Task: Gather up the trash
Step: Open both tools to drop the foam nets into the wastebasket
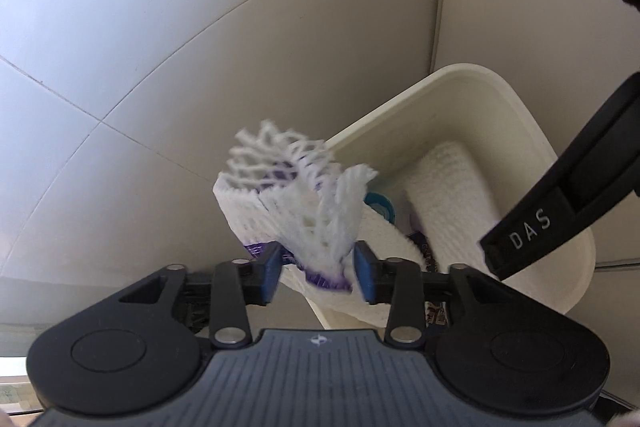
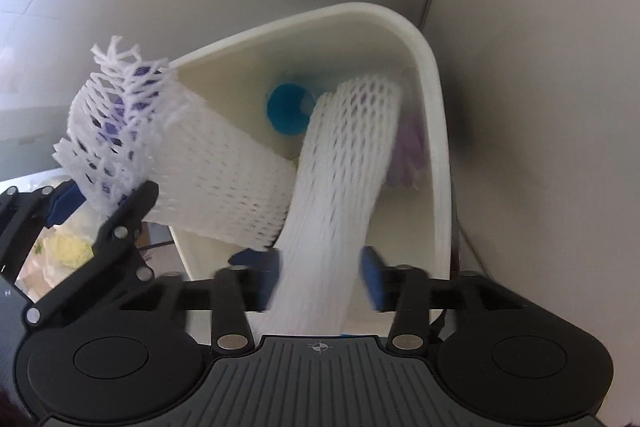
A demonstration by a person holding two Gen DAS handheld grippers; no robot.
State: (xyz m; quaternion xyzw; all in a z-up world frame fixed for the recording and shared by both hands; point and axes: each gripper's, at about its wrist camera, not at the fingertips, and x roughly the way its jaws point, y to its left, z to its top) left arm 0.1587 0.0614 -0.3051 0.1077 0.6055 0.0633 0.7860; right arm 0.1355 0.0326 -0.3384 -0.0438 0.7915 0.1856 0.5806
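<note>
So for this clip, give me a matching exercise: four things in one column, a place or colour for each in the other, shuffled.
Things:
1. left tongs
2. right tongs
3. blue cup
4. trash bin

Descriptions:
A. cream coloured
B. deep inside the bin
C. around a foam net with purple showing through it
D. around a plain white foam net reaching into the bin

Pairs: 1-C, 2-D, 3-B, 4-A

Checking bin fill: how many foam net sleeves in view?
2. One foam net sleeve, with purple inside, lies over the bin rim at the left tool. The other runs from the right tool into the bin. More may be hidden underneath.
</note>
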